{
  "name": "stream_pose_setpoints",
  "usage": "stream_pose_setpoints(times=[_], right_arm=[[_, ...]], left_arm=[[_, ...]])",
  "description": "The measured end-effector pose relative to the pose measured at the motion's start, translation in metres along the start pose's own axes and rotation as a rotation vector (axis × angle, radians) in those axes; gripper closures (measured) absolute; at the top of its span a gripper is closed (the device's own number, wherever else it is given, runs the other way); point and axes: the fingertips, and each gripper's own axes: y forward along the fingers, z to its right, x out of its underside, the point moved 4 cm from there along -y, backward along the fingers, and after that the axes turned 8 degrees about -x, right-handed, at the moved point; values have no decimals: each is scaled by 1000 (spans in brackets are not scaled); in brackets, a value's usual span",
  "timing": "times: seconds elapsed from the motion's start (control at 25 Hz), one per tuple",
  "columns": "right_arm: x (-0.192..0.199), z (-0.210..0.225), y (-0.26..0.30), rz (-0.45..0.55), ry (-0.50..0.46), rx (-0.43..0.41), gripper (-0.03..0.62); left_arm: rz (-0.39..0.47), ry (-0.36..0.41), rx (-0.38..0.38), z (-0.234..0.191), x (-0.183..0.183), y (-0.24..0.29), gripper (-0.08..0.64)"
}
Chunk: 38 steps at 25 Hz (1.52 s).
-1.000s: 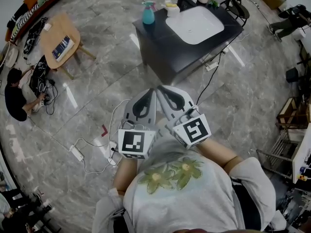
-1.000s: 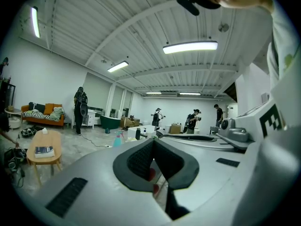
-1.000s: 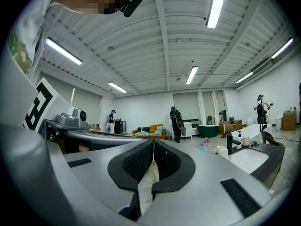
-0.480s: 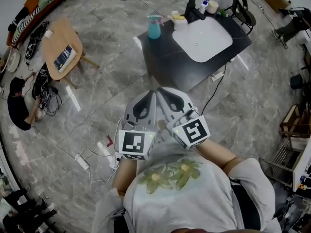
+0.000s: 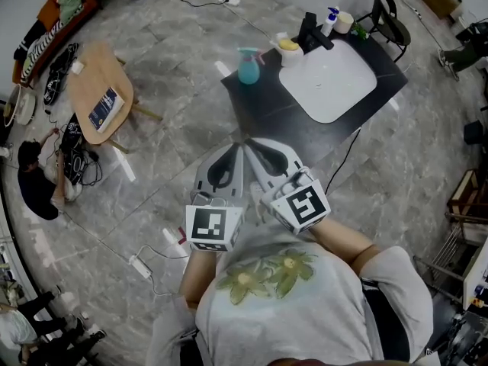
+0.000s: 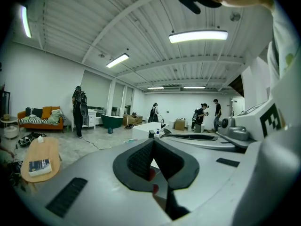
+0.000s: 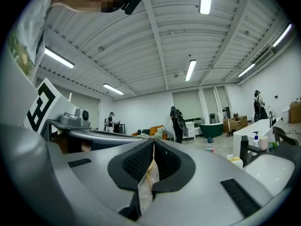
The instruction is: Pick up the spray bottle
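Brought nearer over the past second, the dark tabletop [image 5: 267,109] with its white sink [image 5: 328,82] now lies ahead of both tools. The teal spray bottle [image 5: 248,67] is seen upright near the tabletop's edge, straight ahead of the tips and still well apart from them. Held side by side, the left tool [image 5: 239,145] and the right tool [image 5: 253,142] are both clenched on nothing. The spray bottle is judged to be light, stiff plastic, smooth enough to slip. A hold on the round body just under the trigger head is suggested, once the jaws are opened. Its fill level cannot be made out, its trigger is too small to read, and it cannot be picked out with certainty in either gripper view.
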Motion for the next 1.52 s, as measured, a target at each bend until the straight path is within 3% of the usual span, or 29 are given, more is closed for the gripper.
stream_pose_setpoints(times=[0.64,0.96,1.52], right_arm=[[-11,50,42,11,-11,-38,568],[-11,78,62,-14,-39,4,568],[11,132,99,-155,-9,53,568]], left_arm=[[-9,3,-23,-24,-12,57,552],[-30,18,53,-37,-17,93,552],[-72,57,180,-57,-19,152,552]])
